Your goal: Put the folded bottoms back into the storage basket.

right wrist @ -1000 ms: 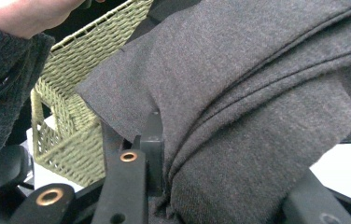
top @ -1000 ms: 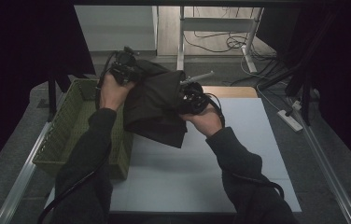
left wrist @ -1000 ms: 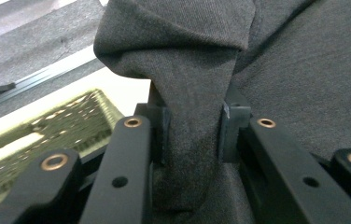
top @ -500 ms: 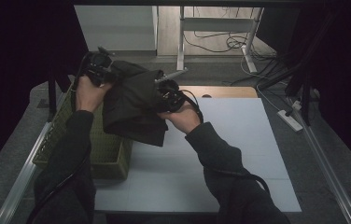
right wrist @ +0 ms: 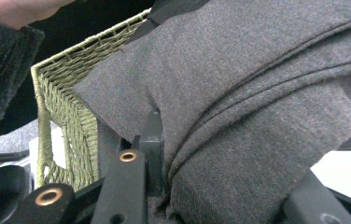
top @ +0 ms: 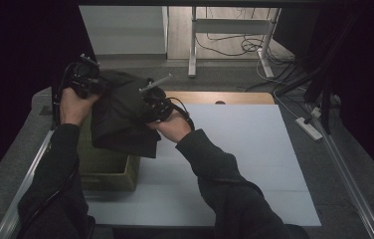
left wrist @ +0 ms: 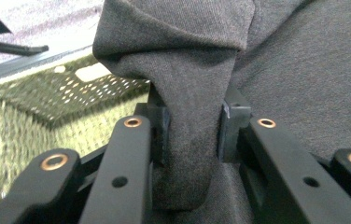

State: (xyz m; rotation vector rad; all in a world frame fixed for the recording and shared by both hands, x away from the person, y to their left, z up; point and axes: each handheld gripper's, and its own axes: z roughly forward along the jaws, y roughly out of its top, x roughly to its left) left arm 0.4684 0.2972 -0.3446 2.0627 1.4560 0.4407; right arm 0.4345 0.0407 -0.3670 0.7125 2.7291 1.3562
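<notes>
A: Two grippers clamp one folded dark cloth [top: 120, 117]. Position?

B: Left gripper [top: 86, 79] pinches a fold between its jaws; right gripper [top: 154, 102] grips the opposite edge. The cloth hangs between them, over the green woven basket [top: 106, 167] beneath.

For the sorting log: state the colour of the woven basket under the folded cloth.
Olive green, woven basket; it shows best in the right gripper view.
</notes>
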